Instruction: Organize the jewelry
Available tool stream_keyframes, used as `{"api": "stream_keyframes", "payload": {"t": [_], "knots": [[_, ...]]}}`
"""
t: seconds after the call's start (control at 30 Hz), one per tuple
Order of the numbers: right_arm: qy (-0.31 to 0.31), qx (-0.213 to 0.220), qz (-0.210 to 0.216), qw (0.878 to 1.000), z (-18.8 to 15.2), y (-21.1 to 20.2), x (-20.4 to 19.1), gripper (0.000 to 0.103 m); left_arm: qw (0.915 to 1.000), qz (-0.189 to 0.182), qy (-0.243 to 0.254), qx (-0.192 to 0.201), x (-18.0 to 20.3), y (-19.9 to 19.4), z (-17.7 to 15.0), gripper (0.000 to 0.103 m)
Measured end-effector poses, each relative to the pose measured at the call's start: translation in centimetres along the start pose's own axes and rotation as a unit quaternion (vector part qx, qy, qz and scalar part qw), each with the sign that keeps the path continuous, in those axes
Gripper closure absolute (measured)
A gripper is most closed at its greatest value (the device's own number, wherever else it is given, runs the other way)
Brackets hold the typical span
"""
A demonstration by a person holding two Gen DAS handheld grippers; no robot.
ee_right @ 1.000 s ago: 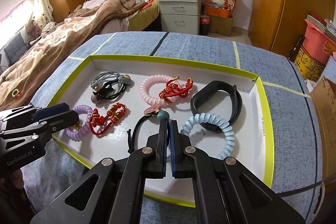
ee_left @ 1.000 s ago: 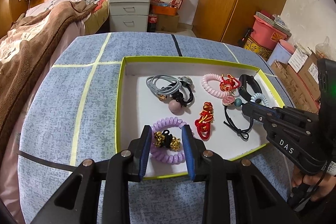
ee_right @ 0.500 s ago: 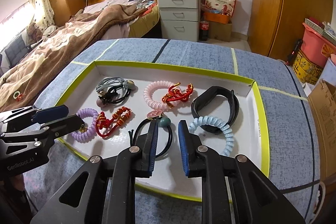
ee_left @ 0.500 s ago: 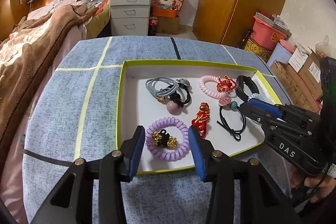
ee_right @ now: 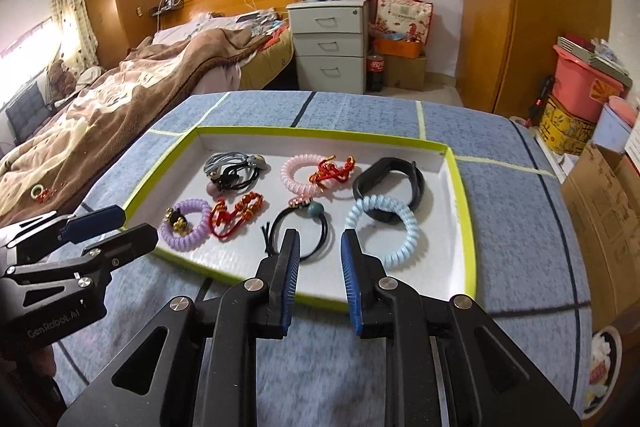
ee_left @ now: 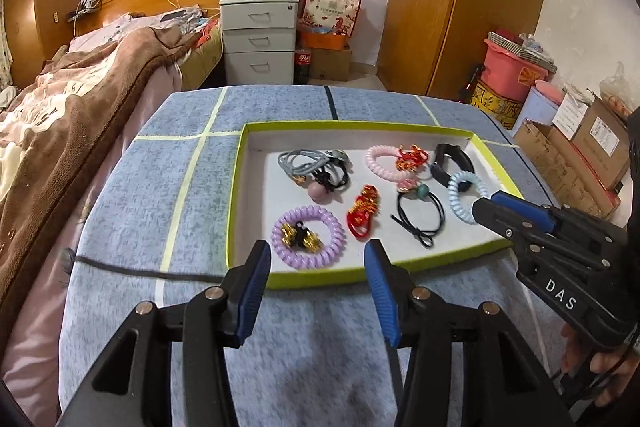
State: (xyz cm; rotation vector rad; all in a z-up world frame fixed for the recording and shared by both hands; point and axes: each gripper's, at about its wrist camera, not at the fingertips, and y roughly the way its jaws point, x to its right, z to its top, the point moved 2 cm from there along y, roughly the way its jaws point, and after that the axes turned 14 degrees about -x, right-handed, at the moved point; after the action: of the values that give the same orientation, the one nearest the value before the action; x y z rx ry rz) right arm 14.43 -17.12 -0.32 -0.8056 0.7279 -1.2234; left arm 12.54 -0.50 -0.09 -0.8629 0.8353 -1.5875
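Jewelry lies spread inside the white tray (ee_left: 256, 187) with the yellow-green rim, near the table's (ee_left: 168, 187) front edge. These pieces look light, soft and springy; the purple coil band (ee_left: 308, 237) probably pinches best across its rim. Left gripper (ee_left: 316, 287) and right gripper (ee_right: 318, 275) hover empty, fingers apart.

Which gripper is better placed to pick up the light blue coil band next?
Right. The right gripper, jaws open, sits just beside the light blue coil band; the left gripper faces the purple coil band.
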Motion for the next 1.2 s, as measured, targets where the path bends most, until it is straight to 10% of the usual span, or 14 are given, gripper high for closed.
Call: {"api": "stream_keyframes", "payload": {"t": [0.2, 0.33, 1.2], "knots": [[0.016, 0.001, 0.001, 1.000, -1.8, -1.0, -0.1, 0.079, 0.9993, 0.034, -0.011, 0.012, 0.8, -1.1, -1.6, 0.052], [0.021, 0.009, 0.005, 1.000, -2.9, -1.8, -0.2, 0.046, 0.9987, 0.044, -0.017, 0.020, 1.2, -1.6, -2.6, 0.052], [0.030, 0.010, 0.004, 1.000, -4.8, -3.1, -1.0, 0.046, 0.9984, 0.047, -0.023, 0.021, 2.1, -2.2, -4.6, 0.052]]}}
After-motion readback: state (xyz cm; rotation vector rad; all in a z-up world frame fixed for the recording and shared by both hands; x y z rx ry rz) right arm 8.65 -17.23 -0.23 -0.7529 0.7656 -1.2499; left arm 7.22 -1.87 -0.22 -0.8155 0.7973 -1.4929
